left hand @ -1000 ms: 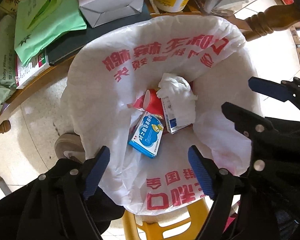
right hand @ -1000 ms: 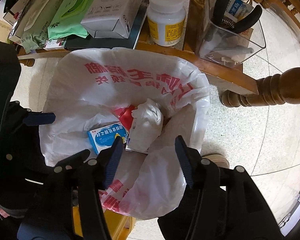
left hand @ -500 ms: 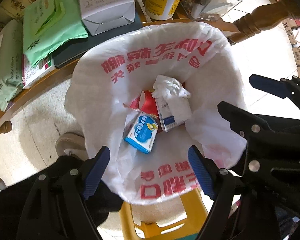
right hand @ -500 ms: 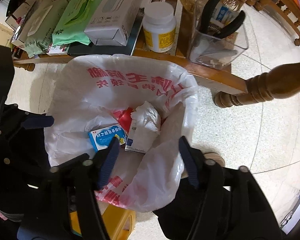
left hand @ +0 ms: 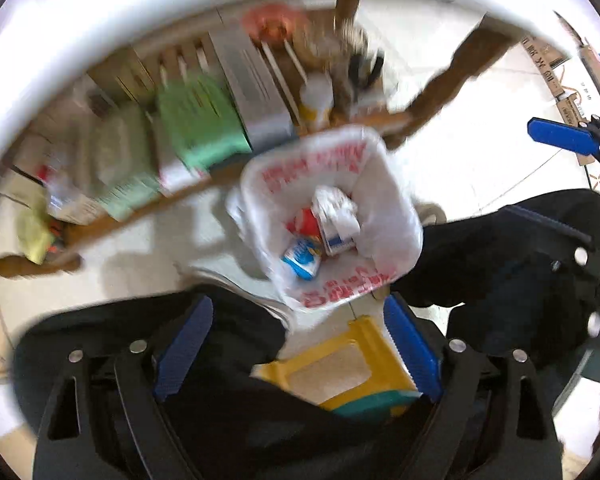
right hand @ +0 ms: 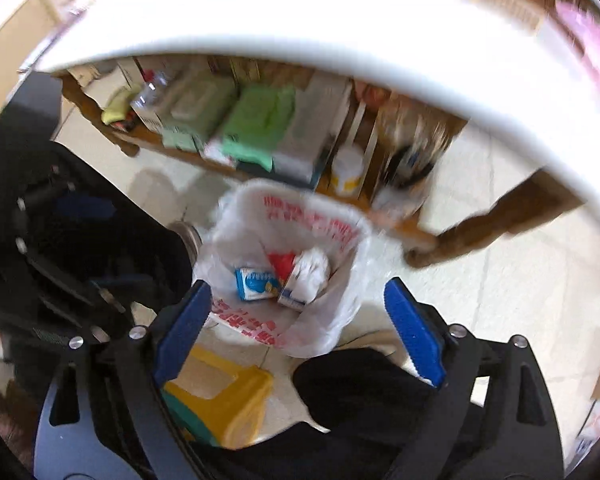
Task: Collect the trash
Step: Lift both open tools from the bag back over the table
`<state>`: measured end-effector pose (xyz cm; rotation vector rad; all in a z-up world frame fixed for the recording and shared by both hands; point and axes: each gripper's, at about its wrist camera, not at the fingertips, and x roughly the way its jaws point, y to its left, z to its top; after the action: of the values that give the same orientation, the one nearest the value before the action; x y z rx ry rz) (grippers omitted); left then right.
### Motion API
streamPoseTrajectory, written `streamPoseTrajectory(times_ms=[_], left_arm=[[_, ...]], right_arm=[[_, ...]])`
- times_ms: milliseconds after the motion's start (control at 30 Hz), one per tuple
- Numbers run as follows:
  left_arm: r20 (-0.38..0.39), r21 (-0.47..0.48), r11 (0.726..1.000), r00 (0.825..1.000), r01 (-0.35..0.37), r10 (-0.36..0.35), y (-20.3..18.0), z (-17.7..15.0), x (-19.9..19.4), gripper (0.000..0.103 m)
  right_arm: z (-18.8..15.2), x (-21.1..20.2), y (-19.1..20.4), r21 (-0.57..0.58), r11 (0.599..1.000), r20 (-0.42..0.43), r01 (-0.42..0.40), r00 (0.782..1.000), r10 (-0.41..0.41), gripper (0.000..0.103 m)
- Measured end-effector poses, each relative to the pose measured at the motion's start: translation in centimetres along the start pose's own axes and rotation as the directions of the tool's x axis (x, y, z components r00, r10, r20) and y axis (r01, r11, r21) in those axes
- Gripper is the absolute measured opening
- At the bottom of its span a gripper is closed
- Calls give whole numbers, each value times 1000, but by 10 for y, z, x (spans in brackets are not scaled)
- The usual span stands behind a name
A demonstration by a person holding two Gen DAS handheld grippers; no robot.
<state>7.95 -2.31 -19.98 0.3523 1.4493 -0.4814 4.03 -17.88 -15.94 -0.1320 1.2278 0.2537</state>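
While both grippers hang wide with nothing between the pads, jaws having just opened further | left gripper, right gripper | trash bag frame centre holds tissue, blue carton | step: drop seems done | next: find more trash, probably on table edge at frame top.

The pale tiled floor carries the bag-lined trash bin beside a yellow stool, against the front edge of a cluttered wooden shelf.
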Motion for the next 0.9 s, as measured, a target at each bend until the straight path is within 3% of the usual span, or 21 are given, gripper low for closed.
streamPoseTrajectory(times_ms=[67,233,400,533,767,900], left_arm=[[52,9,999,998,-37,36,6,13,-50,90],[120,8,999,992,-43,41,16,50,-148,94],[121,-2,998,991,-57,57,11,89,-211,94],[141,52,986,979,-155,147,-4,118,-239,94],[105,56,992,989,-111,105,-19,161,-247,94],[110,59,990,986,-130,123,-21,184,-241,94]], right_arm=[[14,-32,-8,-22,999,47,29,999,-28,88],[56,-112,-33,-90,992,142,89,987,-76,92],[98,-167,-60,-143,989,164,38,986,-14,93],[127,-194,-74,-224,974,153,19,988,16,93],[169,-209,-111,-319,948,156,20,987,31,94],[183,-201,-126,-359,933,116,21,993,23,94]])
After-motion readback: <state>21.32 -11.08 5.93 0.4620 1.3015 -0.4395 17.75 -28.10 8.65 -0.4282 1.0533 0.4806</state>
